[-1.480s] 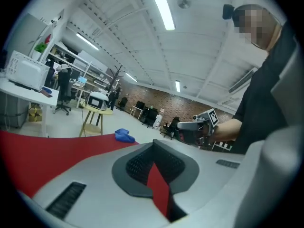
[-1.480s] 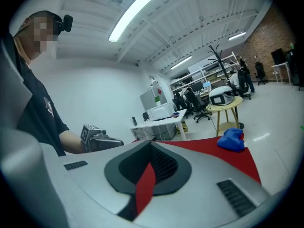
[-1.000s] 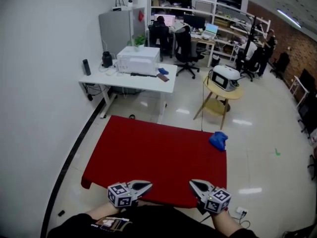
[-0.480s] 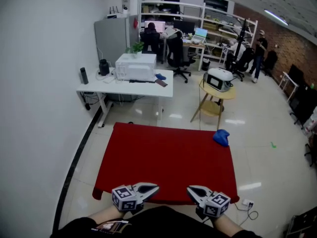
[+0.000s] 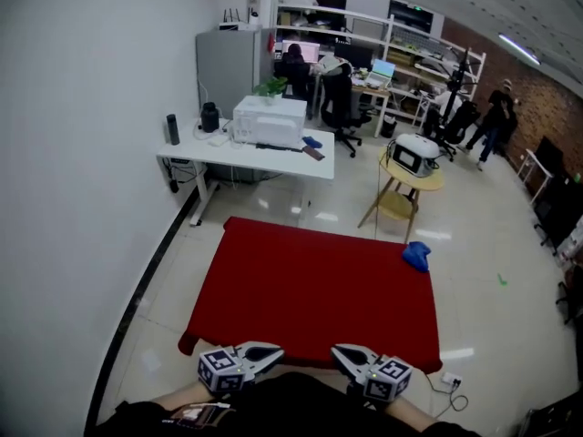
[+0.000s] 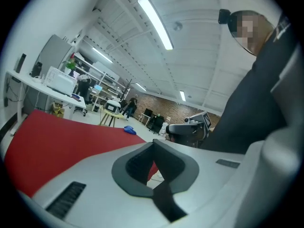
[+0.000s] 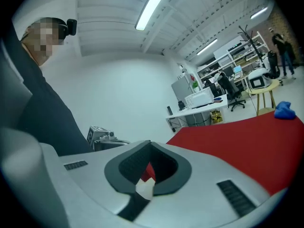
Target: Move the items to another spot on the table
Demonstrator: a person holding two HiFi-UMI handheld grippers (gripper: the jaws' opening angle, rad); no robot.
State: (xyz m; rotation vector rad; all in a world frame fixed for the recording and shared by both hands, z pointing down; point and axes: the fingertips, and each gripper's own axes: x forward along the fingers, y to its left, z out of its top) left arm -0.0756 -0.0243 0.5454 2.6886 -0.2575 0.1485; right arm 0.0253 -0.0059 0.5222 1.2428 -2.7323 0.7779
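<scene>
A blue crumpled item (image 5: 417, 255) lies at the far right corner of the red-covered table (image 5: 310, 285). Both grippers hover at the table's near edge, close to my body and far from the item. My left gripper (image 5: 276, 352) points right with its jaws together and nothing in them. My right gripper (image 5: 337, 352) points left, also shut and empty. In the left gripper view the closed left gripper (image 6: 153, 142) fills the foreground, with the blue item (image 6: 129, 129) small beyond the red table (image 6: 57, 137). The right gripper view shows the blue item (image 7: 283, 109) at the far right.
Beyond the red table stand a white desk (image 5: 246, 148) carrying a white printer (image 5: 269, 121) and a round wooden side table (image 5: 410, 176) with a white appliance. A white wall runs along the left. People and office chairs are at the back. A power strip (image 5: 451, 382) lies on the floor.
The head view has shifted, so the table sits a little differently in frame. Both grippers sit slightly lower and closer together, still shut. The blue item has stayed in its corner.
</scene>
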